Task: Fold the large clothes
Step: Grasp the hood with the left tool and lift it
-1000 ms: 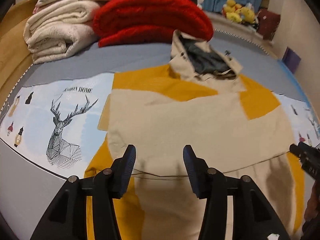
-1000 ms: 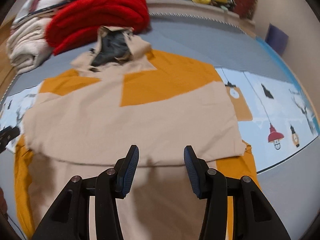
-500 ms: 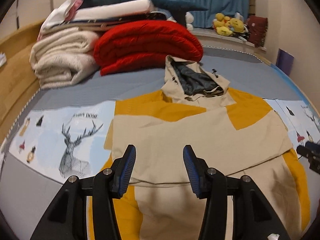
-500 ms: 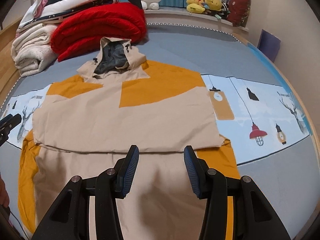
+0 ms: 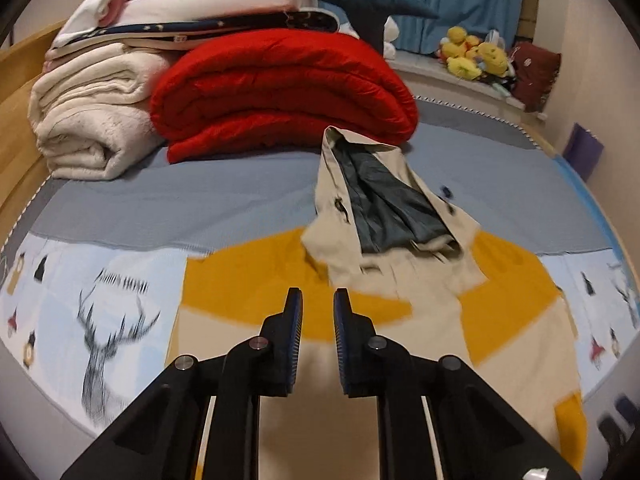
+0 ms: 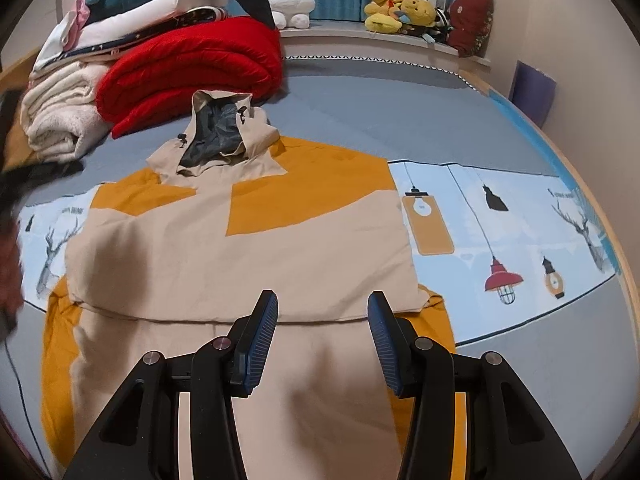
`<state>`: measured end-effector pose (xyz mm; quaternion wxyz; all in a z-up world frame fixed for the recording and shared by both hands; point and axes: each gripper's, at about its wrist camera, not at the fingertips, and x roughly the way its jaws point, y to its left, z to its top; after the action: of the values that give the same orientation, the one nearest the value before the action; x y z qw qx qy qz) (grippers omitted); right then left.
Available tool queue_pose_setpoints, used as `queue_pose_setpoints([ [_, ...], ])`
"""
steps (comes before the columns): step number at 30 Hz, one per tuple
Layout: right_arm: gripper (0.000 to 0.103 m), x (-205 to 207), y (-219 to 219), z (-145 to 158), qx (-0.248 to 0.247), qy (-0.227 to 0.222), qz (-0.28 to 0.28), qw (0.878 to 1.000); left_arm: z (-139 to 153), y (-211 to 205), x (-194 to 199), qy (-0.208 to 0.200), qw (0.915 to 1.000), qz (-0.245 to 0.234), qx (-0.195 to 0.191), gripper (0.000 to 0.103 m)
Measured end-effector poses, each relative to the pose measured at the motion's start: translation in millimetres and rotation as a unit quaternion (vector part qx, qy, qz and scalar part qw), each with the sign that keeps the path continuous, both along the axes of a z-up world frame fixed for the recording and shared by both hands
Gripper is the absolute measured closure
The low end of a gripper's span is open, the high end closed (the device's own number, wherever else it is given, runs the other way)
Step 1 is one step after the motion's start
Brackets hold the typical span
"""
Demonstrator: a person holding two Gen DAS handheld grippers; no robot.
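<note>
A large beige and mustard-yellow hooded jacket (image 6: 240, 248) lies flat on the bed, sleeves folded across the chest, hood (image 6: 224, 136) with its dark grey lining towards the far end. In the left wrist view the jacket (image 5: 400, 320) fills the lower middle, hood (image 5: 384, 208) ahead. My left gripper (image 5: 316, 312) hovers above the yellow shoulder area, jaws narrowed to a small gap, holding nothing. My right gripper (image 6: 322, 312) is open and empty above the folded sleeve edge at the jacket's lower body.
A red folded quilt (image 5: 280, 92) and cream blankets (image 5: 92, 120) are stacked at the bed's far left. A printed light-blue cloth (image 6: 500, 220) lies under the jacket on the grey sheet (image 6: 380, 112). Plush toys (image 6: 400, 12) sit on the ledge by the wall.
My left gripper has moved forward towards the hood and its jaws have closed from wide open to a narrow gap. My right gripper has pulled back slightly and stays open.
</note>
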<state>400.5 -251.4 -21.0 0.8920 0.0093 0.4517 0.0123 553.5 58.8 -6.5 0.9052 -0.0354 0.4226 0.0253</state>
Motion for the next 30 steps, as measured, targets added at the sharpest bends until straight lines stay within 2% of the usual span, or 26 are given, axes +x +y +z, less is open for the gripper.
queue_pose_setpoints([
  [3,0.057,4,-5,-2,-0.004,-0.002,-0.008,1.0,-8,-1,43,0.004,1.0,-0.005,0.002,0.089],
  [6,0.077,9,-14,-5,-0.002,-0.003,-0.024,1.0,-18,2,89,0.007,0.9997,-0.002,-0.023,0.089],
  [7,0.079,12,-17,-7,0.001,-0.002,-0.03,1.0,-22,4,106,0.012,0.9994,0.003,-0.032,0.089],
  [13,0.079,24,-26,-17,0.003,0.007,-0.05,0.999,-43,6,179,0.022,0.9979,0.001,-0.061,0.088],
  [14,0.079,26,-27,-19,0.003,0.01,-0.052,0.999,-47,7,187,0.024,0.9974,0.0,-0.068,0.084],
  [15,0.079,28,-28,-22,0.006,0.015,-0.054,0.998,-54,7,201,0.033,0.9966,-0.001,-0.075,0.074],
  [17,0.079,31,-27,-27,0.013,0.024,-0.048,0.998,-64,6,219,0.044,0.9964,0.012,-0.072,0.068],
  [21,0.079,36,-26,-32,-0.004,0.026,-0.046,0.999,-81,11,250,0.048,0.9933,0.033,-0.1,0.068],
  [25,0.079,37,-27,-36,-0.003,0.028,-0.051,0.998,-91,11,269,0.045,0.9935,0.04,-0.097,0.068],
  [26,0.079,37,-27,-37,-0.005,0.028,-0.052,0.998,-94,11,273,0.044,0.9935,0.039,-0.097,0.068],
  [28,0.079,39,-26,-40,-0.009,0.029,-0.057,0.998,-97,10,280,0.046,0.9944,0.041,-0.086,0.079],
  [29,0.079,40,-26,-42,-0.007,0.031,-0.058,0.998,-99,9,285,0.052,0.9948,0.038,-0.079,0.089],
  [30,0.079,42,-26,-44,-0.006,0.033,-0.057,0.998,-99,8,289,0.06,0.995,0.035,-0.072,0.091],
])
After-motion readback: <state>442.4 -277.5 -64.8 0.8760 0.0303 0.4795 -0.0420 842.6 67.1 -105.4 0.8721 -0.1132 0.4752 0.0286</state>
